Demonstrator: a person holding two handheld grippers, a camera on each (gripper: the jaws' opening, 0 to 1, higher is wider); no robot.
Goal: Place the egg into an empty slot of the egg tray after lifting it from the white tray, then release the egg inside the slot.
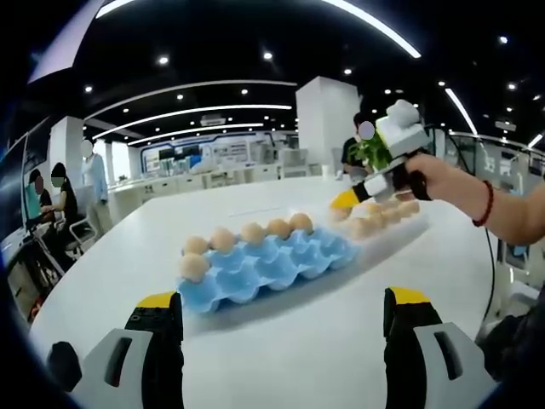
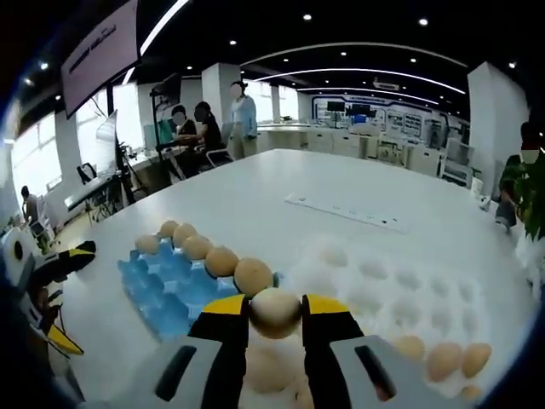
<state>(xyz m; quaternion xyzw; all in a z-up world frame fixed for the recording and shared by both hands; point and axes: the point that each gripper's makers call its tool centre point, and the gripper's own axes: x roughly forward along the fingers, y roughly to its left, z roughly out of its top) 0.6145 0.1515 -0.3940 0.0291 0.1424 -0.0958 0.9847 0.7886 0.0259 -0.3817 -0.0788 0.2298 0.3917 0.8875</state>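
The small brown egg (image 2: 274, 312) sat pinched between the yellow tips of my right tongs (image 2: 274, 313), lifted above the white moulded egg tray (image 2: 375, 281) and just short of the blue plastic egg tray (image 2: 162, 285), whose far edge held a row of eggs (image 2: 200, 245). My left tongs (image 1: 285, 311) hung spread and empty over the white tabletop (image 1: 281, 362). I judged that too hard a squeeze might crack the shell, too light let it slip, and a low approach might knock that row.

Bright ceiling strips and spotlights; soft shadows; fisheye-warped edges; slight motion blur.
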